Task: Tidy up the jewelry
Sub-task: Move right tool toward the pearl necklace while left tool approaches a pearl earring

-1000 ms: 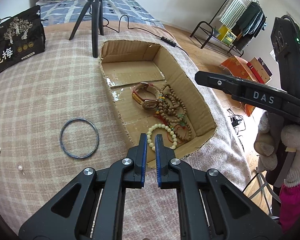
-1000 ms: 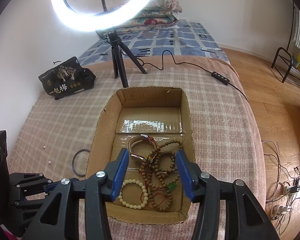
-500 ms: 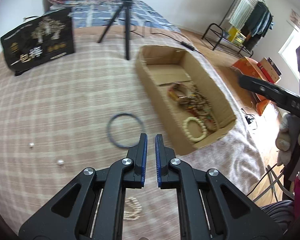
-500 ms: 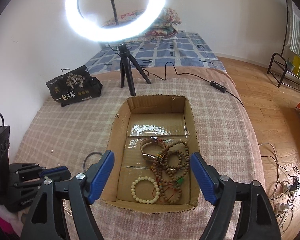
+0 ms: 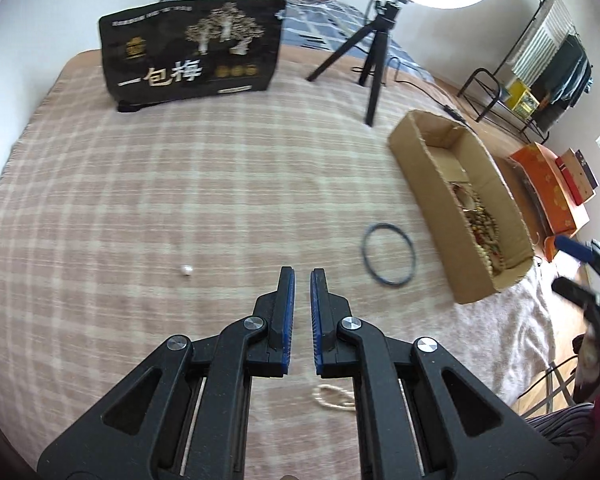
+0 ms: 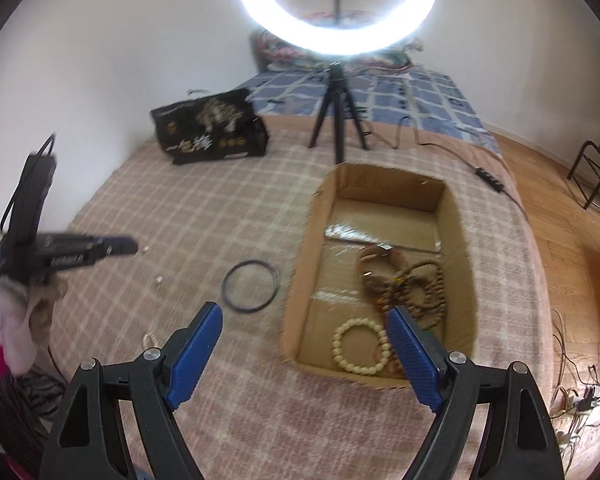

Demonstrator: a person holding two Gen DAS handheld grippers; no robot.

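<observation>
A cardboard box (image 6: 300, 280) on the checked blanket holds a cream bead bracelet (image 6: 360, 344), brown bead strands (image 6: 420, 288) and a watch. It also shows in the left wrist view (image 5: 432, 188). A dark bangle (image 5: 388, 254) lies on the blanket left of the box, also in the right wrist view (image 6: 252, 286). A small pearl (image 5: 187, 269) lies further left, and a cream beaded piece (image 5: 332, 398) lies under my left gripper. My left gripper (image 5: 302, 276) is nearly shut and empty above the blanket. My right gripper (image 6: 304, 320) is wide open and empty over the box's near left corner.
A black printed bag (image 5: 192, 48) stands at the far side. A ring light on a black tripod (image 5: 374, 52) stands behind the box, its cable trailing right. The blanket's edge drops to a wooden floor (image 6: 572, 248) on the right.
My left gripper swung left, away from the box, and now faces the blanket near the pearl. My right gripper opened wider and shifted left over the box's corner.
</observation>
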